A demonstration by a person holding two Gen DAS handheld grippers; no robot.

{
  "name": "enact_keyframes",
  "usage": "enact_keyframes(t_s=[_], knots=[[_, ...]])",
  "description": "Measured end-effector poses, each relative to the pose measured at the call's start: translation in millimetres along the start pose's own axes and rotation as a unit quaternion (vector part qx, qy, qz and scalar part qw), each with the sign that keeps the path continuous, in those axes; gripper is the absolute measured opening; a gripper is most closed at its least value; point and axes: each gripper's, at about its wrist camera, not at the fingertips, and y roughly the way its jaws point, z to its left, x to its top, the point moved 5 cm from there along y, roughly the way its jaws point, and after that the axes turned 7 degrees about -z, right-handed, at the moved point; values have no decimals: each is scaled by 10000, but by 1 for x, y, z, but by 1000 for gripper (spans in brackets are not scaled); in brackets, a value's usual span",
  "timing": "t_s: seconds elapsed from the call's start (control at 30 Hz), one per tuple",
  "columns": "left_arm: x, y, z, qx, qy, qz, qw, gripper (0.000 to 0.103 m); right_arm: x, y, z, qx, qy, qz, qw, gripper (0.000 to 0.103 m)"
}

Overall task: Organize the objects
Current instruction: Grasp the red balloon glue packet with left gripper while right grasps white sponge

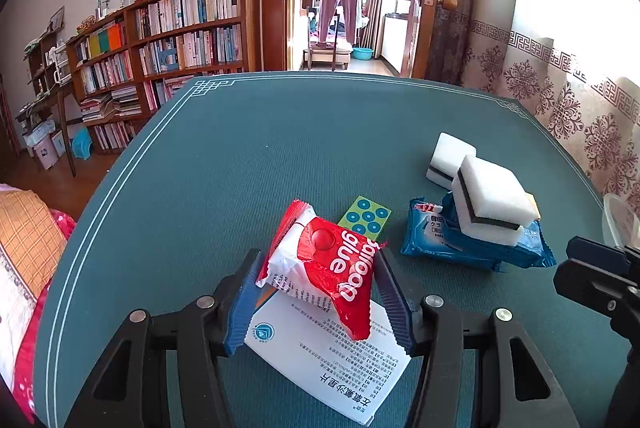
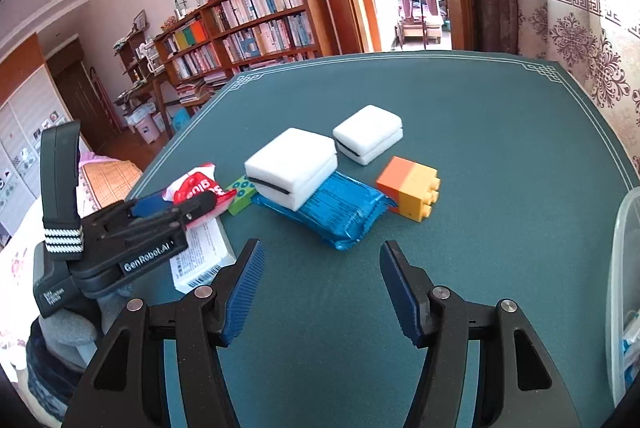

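Note:
A red and white "balloon glue" packet (image 1: 332, 268) is lifted slightly above a white printed box (image 1: 328, 360), and my left gripper (image 1: 318, 264) is shut on it, both blue pads pressing its sides. In the right wrist view the same packet (image 2: 196, 184) shows in the left gripper (image 2: 176, 206) at the left. My right gripper (image 2: 322, 284) hovers open over bare green table, nothing between its fingers. Ahead of it a white sponge (image 2: 292, 160) rests on a blue packet (image 2: 344, 212).
A second white sponge (image 2: 368, 132) and an orange-and-yellow brick (image 2: 412, 188) lie farther back on the green table (image 2: 480, 148). A green tile with blue circles (image 1: 366, 216) lies behind the red packet. A clear plastic bin (image 2: 624, 268) stands at the right edge.

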Motion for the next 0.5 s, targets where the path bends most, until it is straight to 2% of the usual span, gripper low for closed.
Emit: enact_keyframes(t_s=[0.1,0.2,0.5], knots=[[-1,2,1,-33,-53,27,10000,71,14,7,12,136,29,-92,9999,68],[-2,4,1,-63,-71,69,9999,79,25,20,19,167,81,-103,9998,71],[-7,13,6,8,-148,141,9998,77,36,64,12,-105,255,123,9995,71]])
